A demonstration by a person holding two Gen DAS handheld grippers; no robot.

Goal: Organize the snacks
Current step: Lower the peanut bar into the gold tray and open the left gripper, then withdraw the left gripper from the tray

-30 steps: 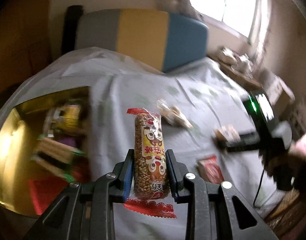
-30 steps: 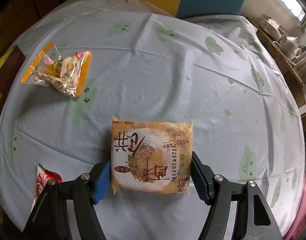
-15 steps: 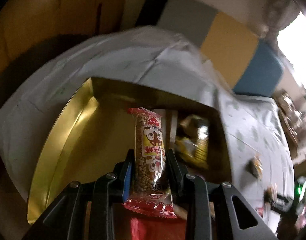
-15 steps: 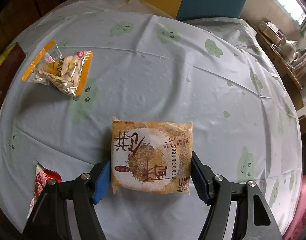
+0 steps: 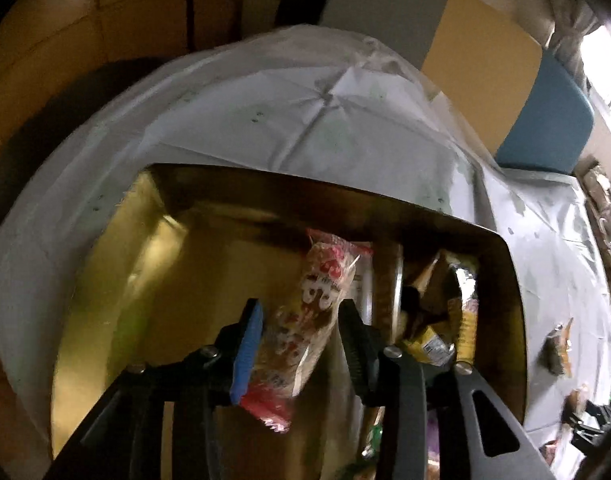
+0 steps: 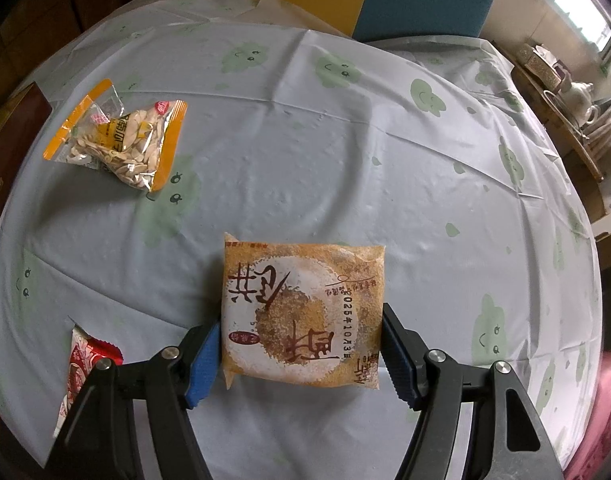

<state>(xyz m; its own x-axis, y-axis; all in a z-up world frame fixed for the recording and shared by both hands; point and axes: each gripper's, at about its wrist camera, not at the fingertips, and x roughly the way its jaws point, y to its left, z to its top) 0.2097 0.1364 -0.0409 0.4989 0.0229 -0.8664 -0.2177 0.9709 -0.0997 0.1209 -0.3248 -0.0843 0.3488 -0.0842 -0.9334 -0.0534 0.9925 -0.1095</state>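
Observation:
In the left wrist view my left gripper (image 5: 299, 308) hangs over the open gold box (image 5: 105, 280). Its jaws are opening. A long clear packet of puffed grain with red ends (image 5: 305, 320) sits loose and tilted between the fingers, its top leaning right. Several other snack packets (image 5: 437, 320) lie in the box's right part. In the right wrist view my right gripper (image 6: 301, 326) is shut on a square orange-and-white cake packet (image 6: 301, 304), with the blue pads against its two sides, just over the tablecloth (image 6: 345, 140).
A clear orange-edged bag of seeds (image 6: 121, 140) lies at the far left of the cloth. A red-and-white packet (image 6: 85, 364) lies near the left finger. The box's dark red side (image 6: 9, 152) shows at the left edge. A grey, yellow and blue chair back (image 5: 477, 60) stands behind the table.
My left gripper swung from over the tablecloth to over the gold box with the grain packet, then its jaws parted and the packet tipped. The right gripper and its packet stayed still.

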